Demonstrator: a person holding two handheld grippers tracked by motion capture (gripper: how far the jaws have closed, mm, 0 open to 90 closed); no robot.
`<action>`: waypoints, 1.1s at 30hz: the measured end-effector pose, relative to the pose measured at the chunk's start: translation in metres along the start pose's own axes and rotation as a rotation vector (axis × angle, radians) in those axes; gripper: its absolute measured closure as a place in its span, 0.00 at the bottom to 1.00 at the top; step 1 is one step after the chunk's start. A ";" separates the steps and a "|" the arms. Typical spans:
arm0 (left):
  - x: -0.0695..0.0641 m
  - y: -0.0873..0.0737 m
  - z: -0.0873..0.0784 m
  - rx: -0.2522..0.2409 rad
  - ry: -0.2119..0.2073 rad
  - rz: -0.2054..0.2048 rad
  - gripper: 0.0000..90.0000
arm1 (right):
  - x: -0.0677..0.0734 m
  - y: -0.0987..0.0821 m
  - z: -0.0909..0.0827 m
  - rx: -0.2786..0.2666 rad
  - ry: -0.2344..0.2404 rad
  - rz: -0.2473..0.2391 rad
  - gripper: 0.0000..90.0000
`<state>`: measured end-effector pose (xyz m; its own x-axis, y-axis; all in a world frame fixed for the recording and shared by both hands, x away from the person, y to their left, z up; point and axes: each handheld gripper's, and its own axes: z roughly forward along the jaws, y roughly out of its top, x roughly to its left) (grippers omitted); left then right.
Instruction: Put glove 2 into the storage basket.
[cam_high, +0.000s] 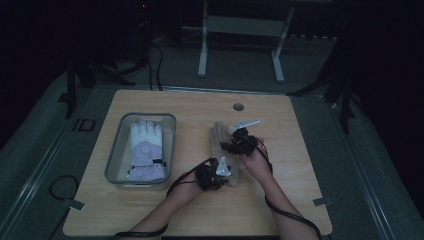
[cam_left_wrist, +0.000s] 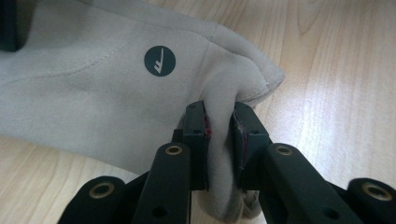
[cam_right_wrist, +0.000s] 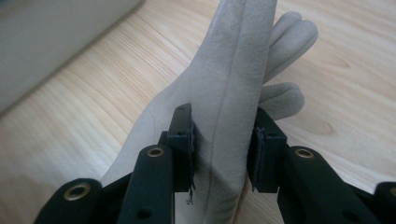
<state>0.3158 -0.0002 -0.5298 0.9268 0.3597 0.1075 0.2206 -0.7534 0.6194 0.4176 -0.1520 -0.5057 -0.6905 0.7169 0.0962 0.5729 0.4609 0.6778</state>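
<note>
A dark round badge (cam_left_wrist: 159, 61) with a pale slanted mark sits on the beige glove (cam_left_wrist: 93, 93); no readable words.

The high view is looking dim and bluish — light is falling only on the tabletop (cam_high: 200, 107), while the room around it is sinking into black. The two gripper views are showing brighter and warmer, with pale glare spreading over the wood grain — near parts are blurring softly at the lower edge.
</note>
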 end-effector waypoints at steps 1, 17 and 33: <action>0.000 0.001 -0.003 0.007 0.002 0.004 0.87 | 0.001 0.002 -0.002 -0.008 0.004 -0.006 0.74; 0.010 0.001 -0.058 0.024 0.042 0.011 0.87 | 0.030 0.039 -0.019 -0.069 0.035 -0.045 0.74; 0.020 -0.017 -0.103 0.045 0.071 -0.039 0.87 | 0.068 0.079 -0.015 -0.088 0.084 -0.104 0.74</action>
<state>0.2993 0.0762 -0.4582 0.8936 0.4266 0.1398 0.2713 -0.7614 0.5888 0.4091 -0.0746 -0.4348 -0.7810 0.6194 0.0804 0.4581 0.4804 0.7479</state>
